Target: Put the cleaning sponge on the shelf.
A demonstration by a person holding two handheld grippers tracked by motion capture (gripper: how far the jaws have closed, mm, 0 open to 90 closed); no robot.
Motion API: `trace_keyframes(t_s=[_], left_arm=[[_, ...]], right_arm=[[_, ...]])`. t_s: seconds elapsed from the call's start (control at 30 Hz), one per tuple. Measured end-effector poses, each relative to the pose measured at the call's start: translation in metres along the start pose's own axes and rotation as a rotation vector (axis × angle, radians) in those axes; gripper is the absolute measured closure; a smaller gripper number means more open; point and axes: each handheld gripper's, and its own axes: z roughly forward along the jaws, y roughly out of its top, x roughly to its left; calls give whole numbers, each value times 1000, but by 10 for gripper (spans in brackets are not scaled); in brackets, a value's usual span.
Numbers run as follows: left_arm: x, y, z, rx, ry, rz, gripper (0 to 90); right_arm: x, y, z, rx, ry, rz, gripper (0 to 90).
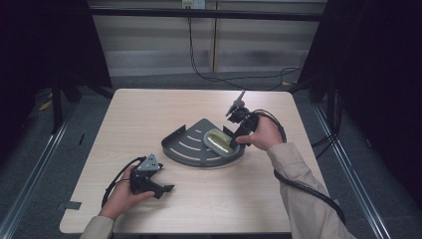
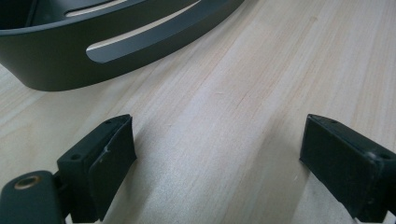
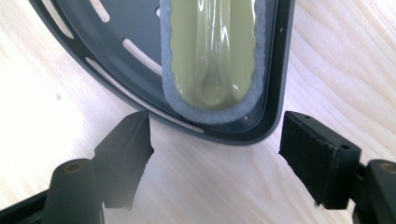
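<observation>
You are working in a recording booth or test lab, not a home. Your pale wood table (image 1: 199,209) stands alone on grey floor, boxed in by black curtains (image 1: 40,45) at 9 and 3 o'clock. Metal floor rails (image 1: 35,164) run along both sides. At 12 o'clock, a cable (image 1: 199,69) hangs from a wall socket (image 1: 193,4) down bare panelled wall.

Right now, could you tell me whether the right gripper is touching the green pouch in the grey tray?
Apart. In the right gripper view, the right gripper stands open over bare table, and the tray rim lies between it and the green pouch.
</observation>
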Motion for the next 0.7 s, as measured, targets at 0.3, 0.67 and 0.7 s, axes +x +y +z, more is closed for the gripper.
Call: trace_keyframes(t_s=[0.3,0.67,0.7], left_arm=[[0,0,0,0,-1,1,97],[0,0,0,0,0,1,97],[0,0,0,0,0,1,97]], right_arm=[[-6,-22,-10,-17,5,3,237],[-9,-45,-14,-21,21,-35,234],[-9,-47,-13,-13,20,-37,234]])
